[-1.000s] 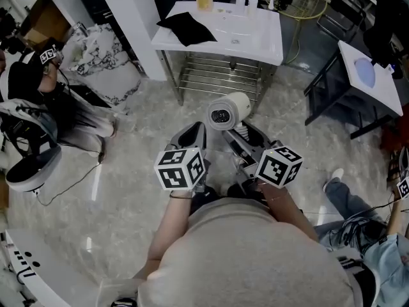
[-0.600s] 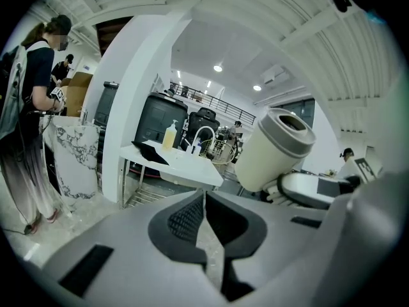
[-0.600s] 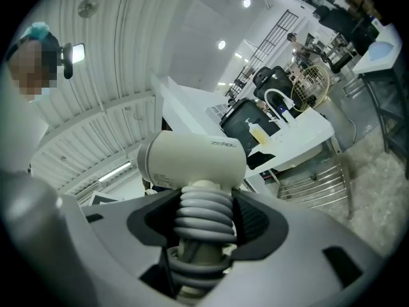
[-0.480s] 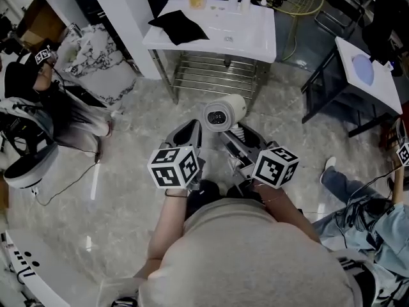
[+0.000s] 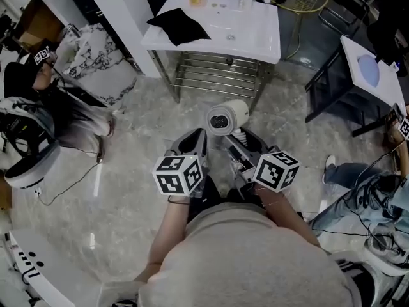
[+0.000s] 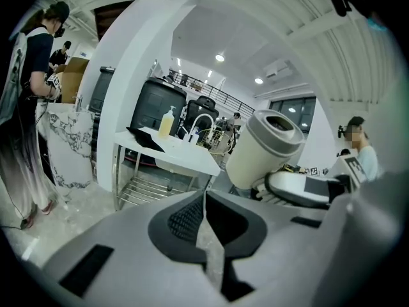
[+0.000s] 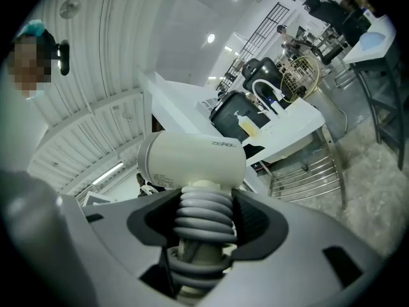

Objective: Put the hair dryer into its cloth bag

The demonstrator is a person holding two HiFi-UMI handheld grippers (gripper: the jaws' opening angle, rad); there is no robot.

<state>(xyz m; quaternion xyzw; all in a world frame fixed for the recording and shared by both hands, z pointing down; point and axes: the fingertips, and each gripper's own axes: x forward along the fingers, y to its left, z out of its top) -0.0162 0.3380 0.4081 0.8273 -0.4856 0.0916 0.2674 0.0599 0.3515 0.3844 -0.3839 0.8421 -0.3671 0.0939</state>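
Cream-white plastic hair dryer [image 5: 227, 116] sits above the marble floor [image 5: 128, 146], its coil-wrapped handle clamped by the right gripper [image 5: 238, 139] fingers [image 7: 271, 226]. Its barrel lies crosswise, round end tilted up. The left gripper [image 5: 195, 137] is clenched on nothing. A flat black cloth bag [image 5: 177, 25] lies well ahead, by the white tabletop [image 5: 255, 37] left edge.

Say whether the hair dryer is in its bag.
Out: right gripper holds the hair dryer; black bag lies on the washstand.
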